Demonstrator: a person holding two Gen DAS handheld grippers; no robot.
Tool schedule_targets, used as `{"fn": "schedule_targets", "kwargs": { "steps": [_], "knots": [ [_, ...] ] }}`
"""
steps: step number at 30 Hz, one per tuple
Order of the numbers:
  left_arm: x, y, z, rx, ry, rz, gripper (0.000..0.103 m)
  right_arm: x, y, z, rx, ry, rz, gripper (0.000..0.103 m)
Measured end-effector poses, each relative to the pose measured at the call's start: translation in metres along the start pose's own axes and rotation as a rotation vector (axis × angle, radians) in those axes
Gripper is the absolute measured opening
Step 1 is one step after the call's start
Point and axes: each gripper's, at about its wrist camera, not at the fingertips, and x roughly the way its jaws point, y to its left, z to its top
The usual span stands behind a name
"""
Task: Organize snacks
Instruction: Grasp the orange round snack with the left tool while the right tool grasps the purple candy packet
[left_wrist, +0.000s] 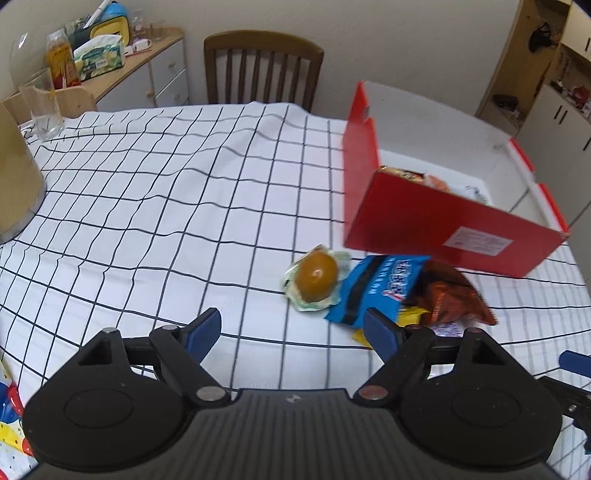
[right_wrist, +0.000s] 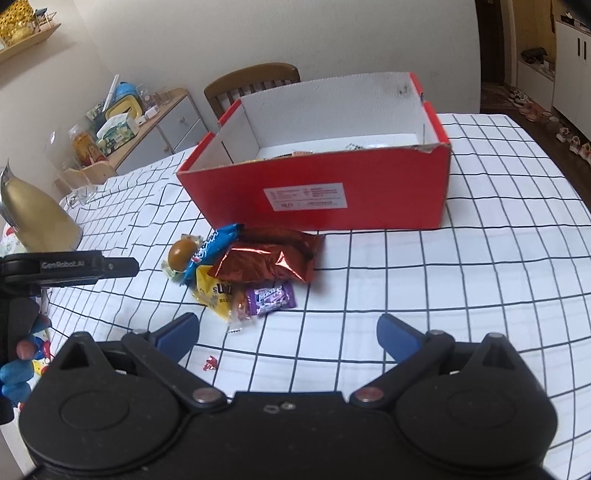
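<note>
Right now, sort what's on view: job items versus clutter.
Job:
red box
red foil bag
blue packet
yellow packet
purple candy
wrapped brown egg-shaped snack

Clutter:
gold kettle
drinking glass
wooden chair
sideboard

Red box (right_wrist: 332, 199), open top, white inside, few packets in it, mid-table toward the far edge. Loose snacks piled touching just before its near wall: brown egg pack (right_wrist: 181, 254), blue wrapper (right_wrist: 210, 251), red foil bag (right_wrist: 269, 258), yellow pack (right_wrist: 216, 295), purple candy (right_wrist: 271, 297).

- A plain cream wall (right_wrist: 332, 33) backs the room.
- A wooden chair (left_wrist: 263, 66) stands behind the checked tablecloth (left_wrist: 166, 192).
- A cluttered sideboard (left_wrist: 147, 70) sits at the left.
- White cabinets (right_wrist: 570, 62) stand at the right.
</note>
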Motion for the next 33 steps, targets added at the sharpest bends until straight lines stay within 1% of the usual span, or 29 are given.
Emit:
{"fn": "schedule_targets", "kwargs": {
  "steps": [5, 12, 14, 16, 20, 21, 26, 30, 33],
  "knots": [
    [0.016, 0.001, 0.004, 0.025, 0.007, 0.010, 0.084, 0.017, 0.000, 0.002, -0.005, 0.026, -0.006, 0.102],
    [0.040, -0.001, 0.014, 0.060, 0.019, 0.032, 0.084, 0.041, 0.002, 0.005, -0.066, 0.058, -0.023, 0.098],
    [0.046, -0.001, 0.016, 0.062, 0.027, 0.032, 0.084, 0.049, 0.002, 0.007, -0.066, 0.068, -0.030, 0.094],
    [0.051, -0.002, 0.017, 0.066, 0.031, 0.033, 0.084, 0.056, 0.001, 0.009, -0.065, 0.076, -0.033, 0.092],
    [0.060, 0.000, 0.020, 0.066, 0.043, 0.032, 0.084, 0.068, 0.006, 0.010, -0.107, 0.091, -0.041, 0.083],
    [0.063, 0.000, 0.021, 0.062, 0.047, 0.033, 0.084, 0.071, 0.008, 0.010, -0.119, 0.094, -0.044, 0.082],
    [0.072, 0.003, 0.024, 0.045, 0.068, 0.018, 0.084, 0.082, 0.013, 0.013, -0.141, 0.105, -0.050, 0.076],
    [0.076, 0.003, 0.025, 0.041, 0.074, 0.005, 0.084, 0.089, 0.013, 0.014, -0.126, 0.115, -0.044, 0.075],
    [0.079, 0.002, 0.025, 0.045, 0.077, -0.012, 0.084, 0.090, 0.015, 0.015, -0.140, 0.113, -0.043, 0.074]
  ]
}}
